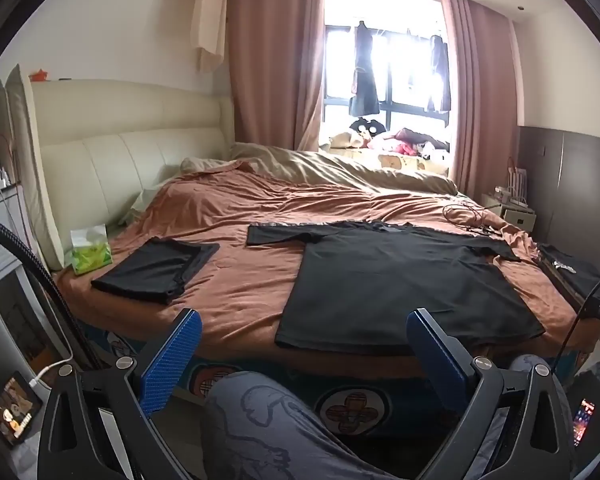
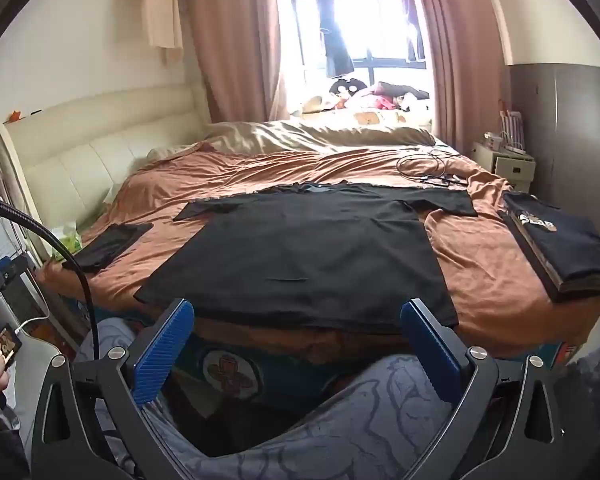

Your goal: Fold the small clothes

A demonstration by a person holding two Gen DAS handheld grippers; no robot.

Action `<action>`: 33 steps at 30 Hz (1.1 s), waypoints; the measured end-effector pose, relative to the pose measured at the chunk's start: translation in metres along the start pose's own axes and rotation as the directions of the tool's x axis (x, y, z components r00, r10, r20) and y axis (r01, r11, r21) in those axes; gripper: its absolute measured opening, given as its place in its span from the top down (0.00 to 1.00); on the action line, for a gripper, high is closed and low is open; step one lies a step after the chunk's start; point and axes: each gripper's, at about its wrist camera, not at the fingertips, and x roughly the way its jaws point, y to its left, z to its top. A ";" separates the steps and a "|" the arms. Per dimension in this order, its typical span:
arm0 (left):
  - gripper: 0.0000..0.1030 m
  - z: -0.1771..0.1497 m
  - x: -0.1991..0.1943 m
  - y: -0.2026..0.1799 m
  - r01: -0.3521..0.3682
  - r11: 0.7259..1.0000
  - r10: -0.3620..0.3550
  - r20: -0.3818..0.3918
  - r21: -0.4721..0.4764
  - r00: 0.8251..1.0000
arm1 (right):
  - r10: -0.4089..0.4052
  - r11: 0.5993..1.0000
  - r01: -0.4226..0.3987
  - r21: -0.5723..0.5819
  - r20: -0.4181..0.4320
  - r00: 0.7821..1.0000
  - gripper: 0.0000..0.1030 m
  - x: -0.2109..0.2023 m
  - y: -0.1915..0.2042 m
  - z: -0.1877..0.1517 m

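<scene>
Black T-shirt [image 2: 300,248] lies flat, unfolded, at bed [image 1: 240,292] near edge. Left gripper [image 1: 304,344] and right gripper [image 2: 296,332] both wide apart, empty, short of the hem. Step: pre-grasp, by my judgement. Next: approx. pinch sleeve/hem corners.

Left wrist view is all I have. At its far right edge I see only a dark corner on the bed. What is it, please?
Observer: A stack of folded dark clothes; the top piece has a white print.
Operator: Is the right gripper open?
Observer: Yes, the right gripper is open and empty, in front of the near hem of the black T-shirt.
Operator: Anything on the shirt that I miss?
Observer: A short dark line near the hem; thread or crease, I cannot tell.
</scene>
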 end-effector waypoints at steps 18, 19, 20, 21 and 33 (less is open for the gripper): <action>0.00 0.003 -0.003 -0.005 0.012 1.000 -0.012 0.001 -0.012 1.000 | 0.008 1.000 -0.008 0.021 0.005 1.000 0.00 -0.005 -0.007 0.007; 0.00 0.003 -0.003 -0.004 0.013 1.000 -0.013 0.002 -0.014 1.000 | 0.010 1.000 -0.010 0.019 0.006 1.000 0.00 -0.005 -0.007 0.006; 0.00 0.003 -0.003 -0.005 0.014 1.000 -0.014 0.003 -0.014 1.000 | 0.010 1.000 -0.010 0.018 0.006 1.000 0.00 -0.006 -0.007 0.006; 0.00 0.003 -0.003 -0.005 0.014 1.000 -0.014 0.003 -0.015 1.000 | 0.010 1.000 -0.010 0.017 0.007 1.000 0.00 -0.006 -0.007 0.006; 0.00 0.001 -0.005 -0.001 0.021 1.000 -0.021 0.008 -0.022 1.000 | 0.010 1.000 -0.010 0.011 0.009 1.000 0.00 -0.007 -0.007 0.006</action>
